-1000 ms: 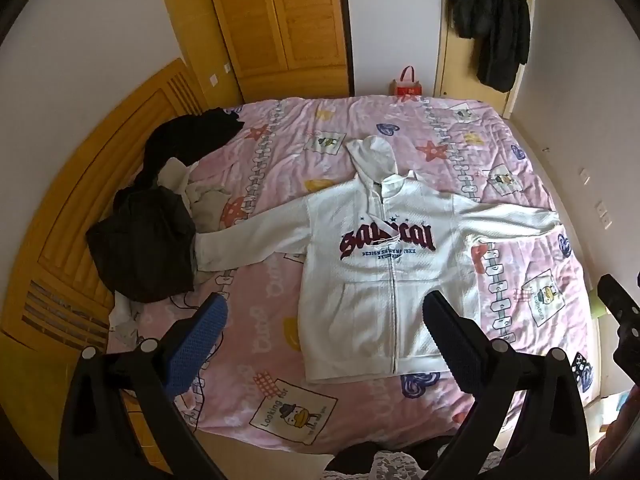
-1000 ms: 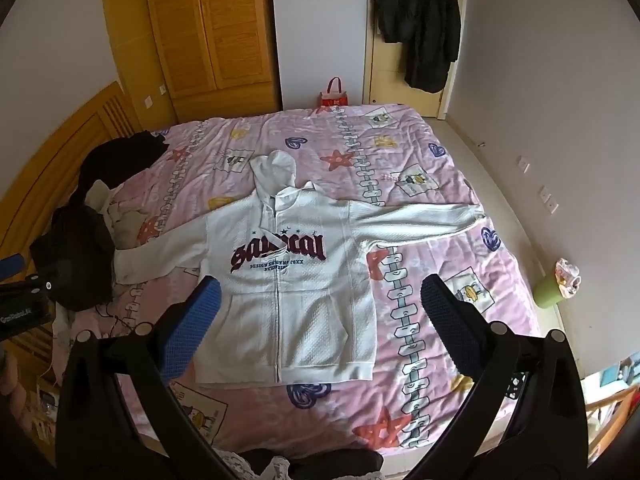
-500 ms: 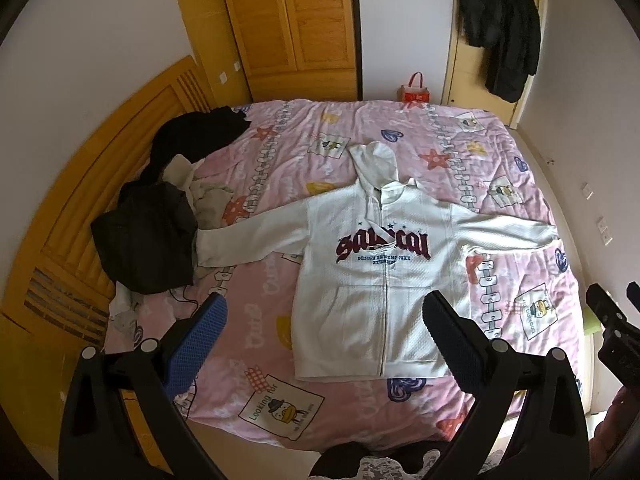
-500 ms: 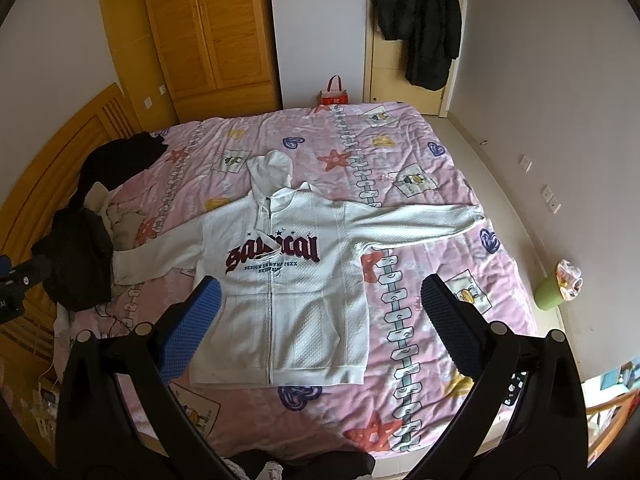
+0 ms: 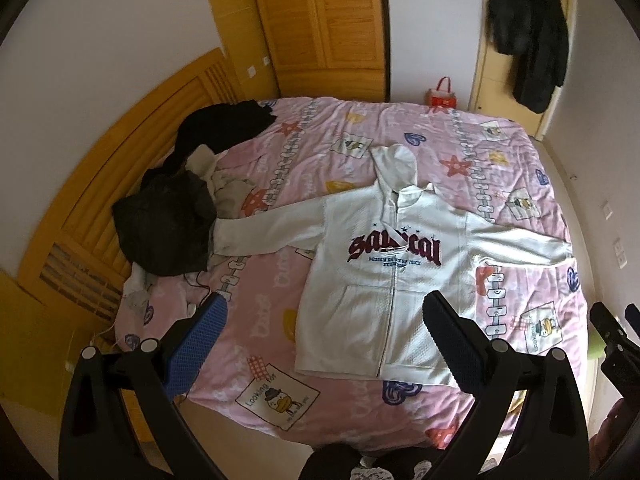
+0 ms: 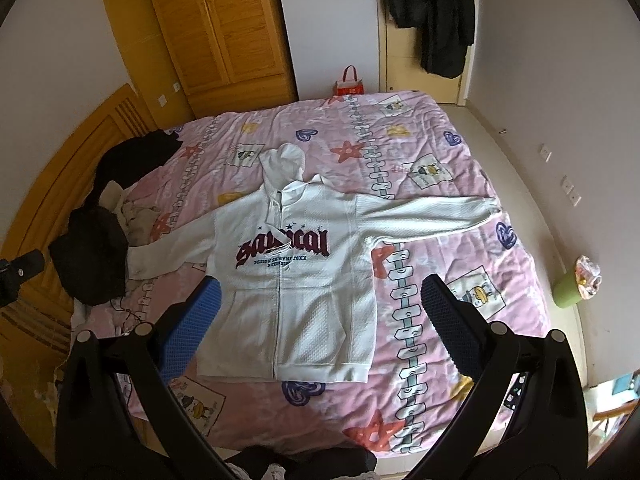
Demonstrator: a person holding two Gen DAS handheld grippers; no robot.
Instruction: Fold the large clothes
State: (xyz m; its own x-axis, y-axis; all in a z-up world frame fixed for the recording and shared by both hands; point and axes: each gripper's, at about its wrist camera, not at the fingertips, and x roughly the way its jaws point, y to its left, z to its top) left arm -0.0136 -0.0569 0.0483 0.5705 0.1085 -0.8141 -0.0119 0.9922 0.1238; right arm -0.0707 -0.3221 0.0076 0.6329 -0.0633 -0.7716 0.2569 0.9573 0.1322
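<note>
A white zip hoodie [image 5: 384, 276] with a dark red chest print lies flat, front up, on the pink bed [image 5: 320, 148], sleeves spread to both sides and hood pointing to the far end. It also shows in the right wrist view [image 6: 296, 276]. My left gripper [image 5: 324, 332] is open and empty, held high above the near bed edge and the hoodie's hem. My right gripper [image 6: 320, 316] is open and empty, also high above the hem. The right gripper's tip shows at the left wrist view's right edge [image 5: 612, 332].
A pile of dark clothes [image 5: 168, 216] lies on the bed's left side, over the left sleeve's cuff. A wooden headboard [image 5: 100, 184] runs along the left. A wardrobe [image 5: 320, 28], a red bag [image 5: 442, 94] and a hanging black coat [image 5: 528, 32] stand beyond. A green cup [image 6: 568, 292] sits on the floor at right.
Both grippers have drifted left and tilted a little, so the hoodie sits further right in both views. The jaws stayed open. The hoodie has not moved.
</note>
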